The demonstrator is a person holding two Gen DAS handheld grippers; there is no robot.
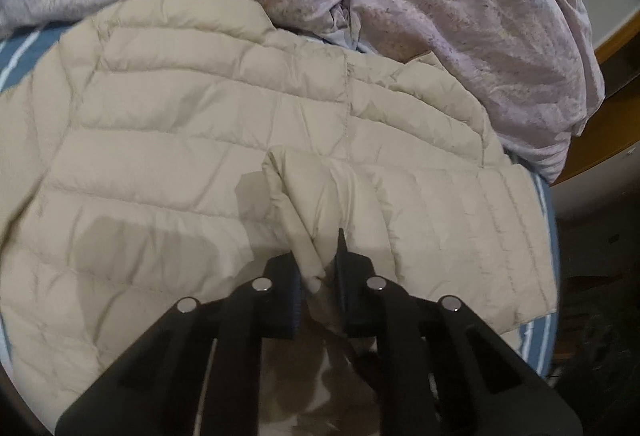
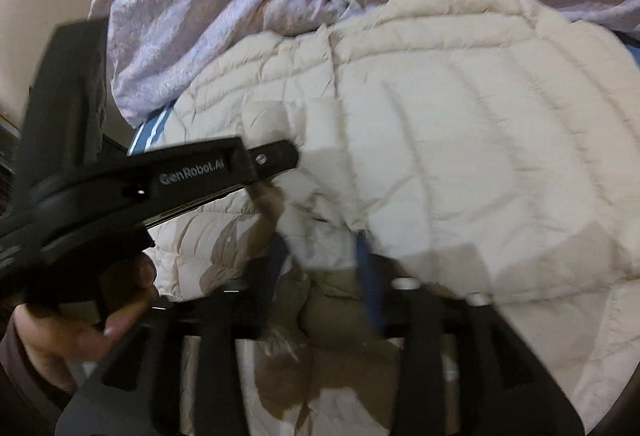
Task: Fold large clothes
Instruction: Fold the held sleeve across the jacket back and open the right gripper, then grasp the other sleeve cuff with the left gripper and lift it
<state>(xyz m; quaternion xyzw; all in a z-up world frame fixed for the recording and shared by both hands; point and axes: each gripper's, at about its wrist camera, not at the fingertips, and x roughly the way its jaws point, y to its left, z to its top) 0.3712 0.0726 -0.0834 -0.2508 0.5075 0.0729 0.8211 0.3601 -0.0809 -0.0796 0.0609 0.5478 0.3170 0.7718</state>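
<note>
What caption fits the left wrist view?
Left gripper pinching an edge of the cream puffer jacket beside a lilac quilt.

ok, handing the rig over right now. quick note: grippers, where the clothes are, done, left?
Left gripper: fingers shut on a folded edge of the beige puffer jacket.
Right gripper: fingers apart, blurred; jacket fabric lies between them, no clear pinch.
Jacket: spread over the blue striped sheet, beside the bunched lilac duvet.
Done: one flap gathered near the left fingers.
Left: probably carry that edge across, finish folding, flatten.
</note>
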